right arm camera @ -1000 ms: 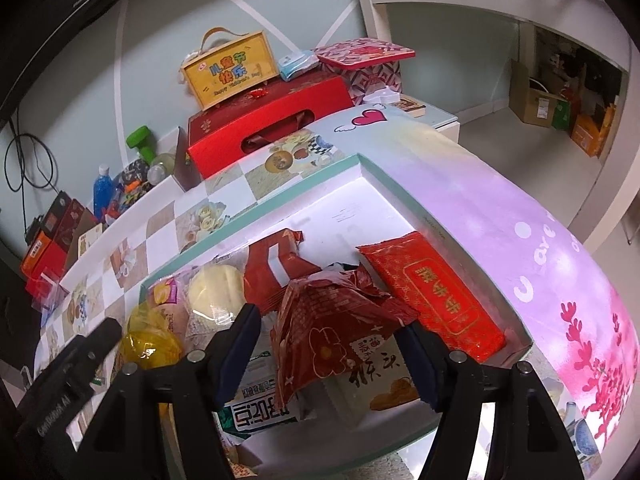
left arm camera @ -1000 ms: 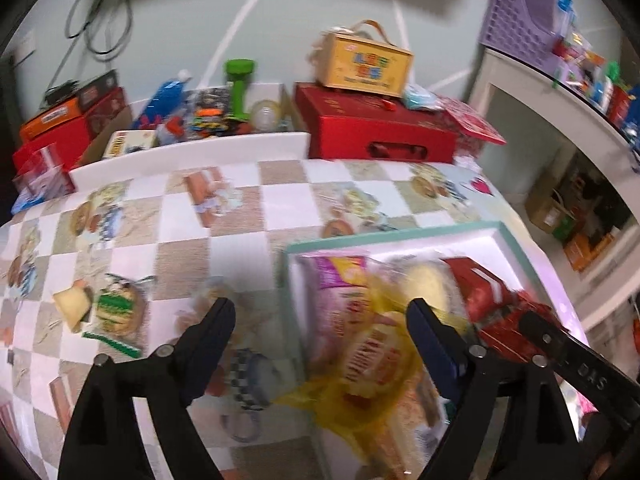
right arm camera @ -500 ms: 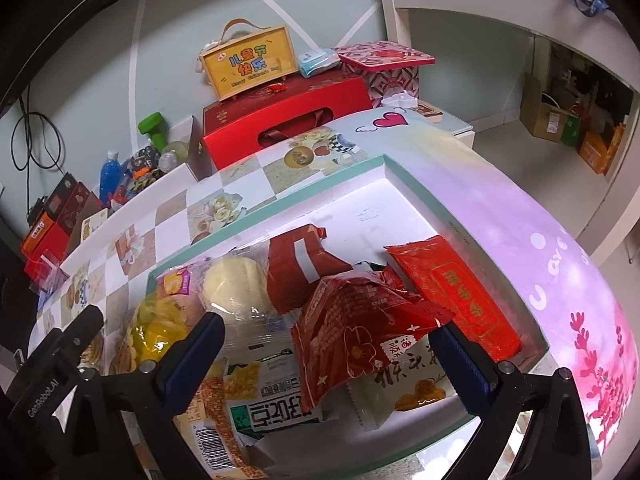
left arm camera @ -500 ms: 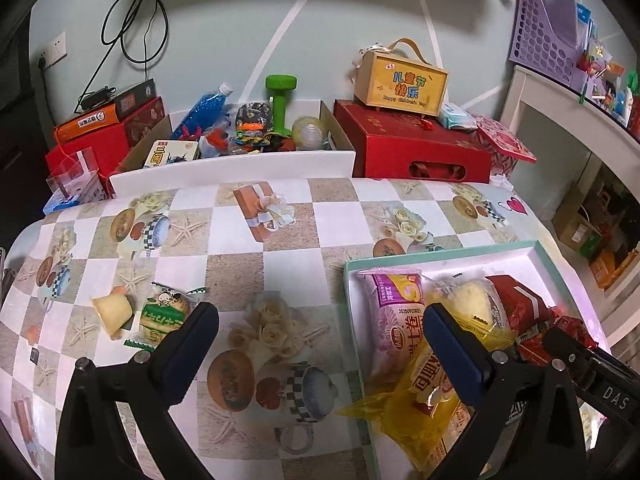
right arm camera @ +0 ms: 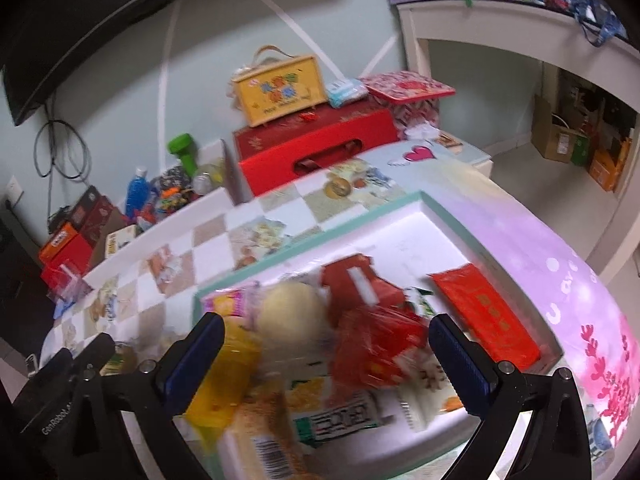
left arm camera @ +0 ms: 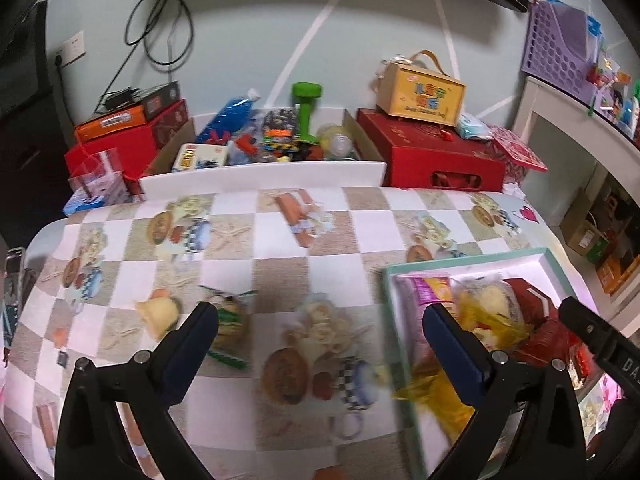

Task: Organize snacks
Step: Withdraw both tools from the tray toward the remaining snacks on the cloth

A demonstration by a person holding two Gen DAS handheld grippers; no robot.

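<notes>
A shallow white tray with a teal rim (right arm camera: 360, 224) (left arm camera: 386, 280) lies on the checkered tablecloth and holds several snack packs: a yellow bag (right arm camera: 228, 376) (left arm camera: 492, 320), a pale round bun (right arm camera: 292, 320), a crumpled red bag (right arm camera: 376, 344) and a flat red packet (right arm camera: 488, 316). My right gripper (right arm camera: 326, 340) hangs open above these packs with nothing between its fingers. My left gripper (left arm camera: 320, 330) is open over the cloth, left of the tray. Two small snacks, a wedge-shaped one (left arm camera: 158, 314) and a green-wrapped round one (left arm camera: 230, 322), lie loose on the cloth by its left finger.
Along the table's far side stand a white box of toys and bottles (left arm camera: 260, 176), a red gift box (left arm camera: 432, 160) with a yellow carry case (left arm camera: 420, 94) on top, and stacked red boxes (left arm camera: 120, 140). A white shelf unit (left arm camera: 576, 120) stands to the right.
Both grippers opened wide and pulled back and up from the tray. The yellow bag and the red bag they held now lie in the tray. The left view swung left over the cloth.
</notes>
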